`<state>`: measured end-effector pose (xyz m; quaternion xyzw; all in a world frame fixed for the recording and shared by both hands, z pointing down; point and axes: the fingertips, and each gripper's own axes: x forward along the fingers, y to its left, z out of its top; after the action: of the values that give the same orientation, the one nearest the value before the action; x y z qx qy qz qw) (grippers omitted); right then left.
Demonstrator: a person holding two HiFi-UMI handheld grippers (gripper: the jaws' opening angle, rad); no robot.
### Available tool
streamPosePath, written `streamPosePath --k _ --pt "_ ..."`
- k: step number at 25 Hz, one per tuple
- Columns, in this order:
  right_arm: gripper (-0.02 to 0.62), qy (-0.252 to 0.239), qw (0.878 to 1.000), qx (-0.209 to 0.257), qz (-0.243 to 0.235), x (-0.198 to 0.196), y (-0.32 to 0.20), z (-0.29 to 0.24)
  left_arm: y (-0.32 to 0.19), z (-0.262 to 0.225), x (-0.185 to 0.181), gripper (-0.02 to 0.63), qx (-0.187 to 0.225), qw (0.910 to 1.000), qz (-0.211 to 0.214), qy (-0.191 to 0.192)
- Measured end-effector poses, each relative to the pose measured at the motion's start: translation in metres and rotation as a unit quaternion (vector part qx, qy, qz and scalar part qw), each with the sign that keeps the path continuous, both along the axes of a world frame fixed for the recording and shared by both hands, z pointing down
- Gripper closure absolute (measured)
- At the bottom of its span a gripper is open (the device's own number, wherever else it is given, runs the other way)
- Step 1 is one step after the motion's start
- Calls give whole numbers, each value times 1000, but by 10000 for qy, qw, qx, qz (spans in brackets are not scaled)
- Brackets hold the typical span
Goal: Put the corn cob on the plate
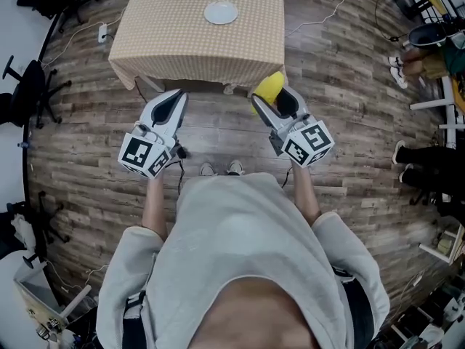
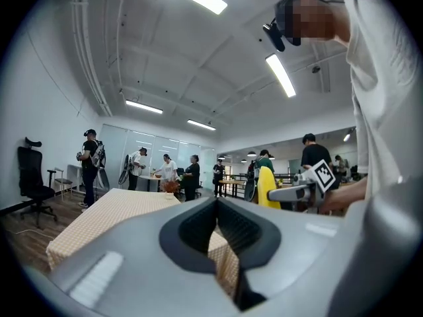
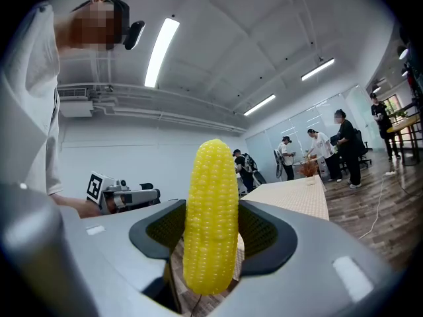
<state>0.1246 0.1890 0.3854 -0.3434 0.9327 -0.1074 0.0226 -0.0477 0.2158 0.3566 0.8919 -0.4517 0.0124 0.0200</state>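
Corn cob [image 1: 269, 86] is seen in the head view clamped in the right gripper [image 1: 275, 99], at the near edge of the table [image 1: 182, 49]. The plate [image 1: 220, 12] lies well beyond, far and slightly left. In the left gripper view, the left gripper [image 2: 218, 211] is held level, jaws drawn together on nothing. In the right gripper view, the corn cob is pinched mid-length, long axis upright, with the gripper level.

From where I stand I count one yellow corn cob [image 3: 211, 216], mid-frame in the right gripper view. There is one white plate [image 1: 220, 12] at the top of the head view, on the one cloth-covered bench [image 1: 167, 46]. There are two grippers, the left gripper [image 1: 174, 97] and the right gripper [image 1: 280, 102].
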Motion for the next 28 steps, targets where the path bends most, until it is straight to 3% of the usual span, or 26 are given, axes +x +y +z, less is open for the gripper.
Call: streamPosePath --k 9,15,20,28 --pt "349 -46 9998 -34 -179 18 -21 12 -11 15 14 597 -51 9996 -256 97" --pt "349 -15 9997 -40 -246 8 -44 17 -34 24 1 597 -136 9993 -329 150" --pt "350 25 9998 -86 -195 -1 -78 26 -78 33 -2 597 -146 9995 -171 201" --pt "350 94 9999 -101 26 -32 -173 24 -189 31 -29 597 -106 9995 149 274"
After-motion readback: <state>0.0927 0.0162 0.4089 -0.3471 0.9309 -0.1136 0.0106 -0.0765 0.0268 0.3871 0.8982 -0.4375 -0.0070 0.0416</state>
